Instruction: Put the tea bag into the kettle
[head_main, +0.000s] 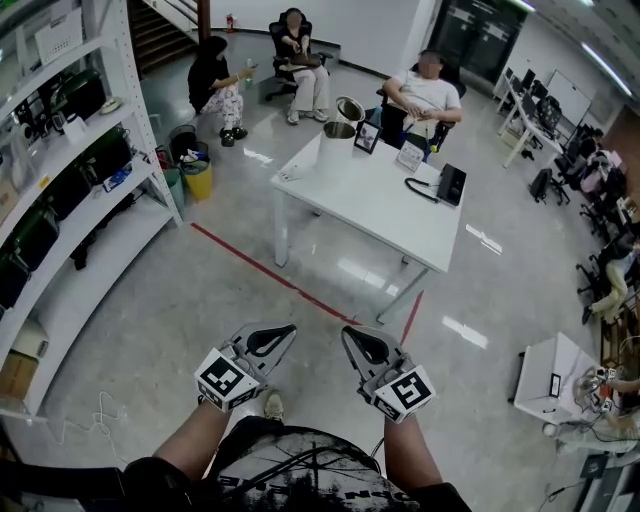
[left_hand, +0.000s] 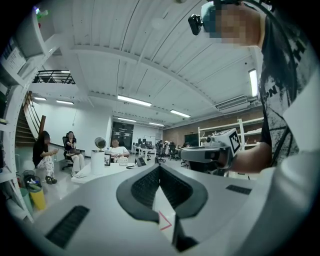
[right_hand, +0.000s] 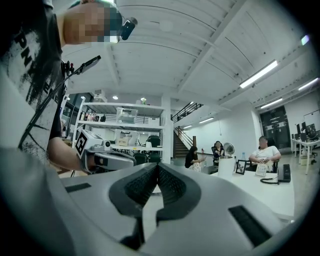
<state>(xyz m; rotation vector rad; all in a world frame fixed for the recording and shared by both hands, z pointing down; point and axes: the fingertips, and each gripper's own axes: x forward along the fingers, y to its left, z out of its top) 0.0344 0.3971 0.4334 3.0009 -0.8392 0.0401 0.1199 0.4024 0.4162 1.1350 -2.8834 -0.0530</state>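
Both tools are held level in front of the body, on the near side of the white table (head_main: 395, 215) and well apart from it.

- Left gripper (head_main: 286, 331): clenched, pads meeting at the tips, nothing between them.
- Right gripper (head_main: 349, 334): likewise clenched and empty.
- Kettle (head_main: 337, 141): upright at the table's far left corner, lid raised, just beside a picture frame (head_main: 367, 137).
- Tea bag: cannot be made out in any view. A flat pale item (head_main: 291, 172) at the table's left corner, on the near side of the kettle, may be it, but this is not confirmed.

Risks, as judged:
- With the bag unlocated, the wrong item may be picked.
- If the jaws are not opened before the table is reached, the bag may be pushed about instead of pinched.
- A thin, flat bag may slip from the pads.
- The frame may be knocked during the reach to the kettle, as it stands so close.
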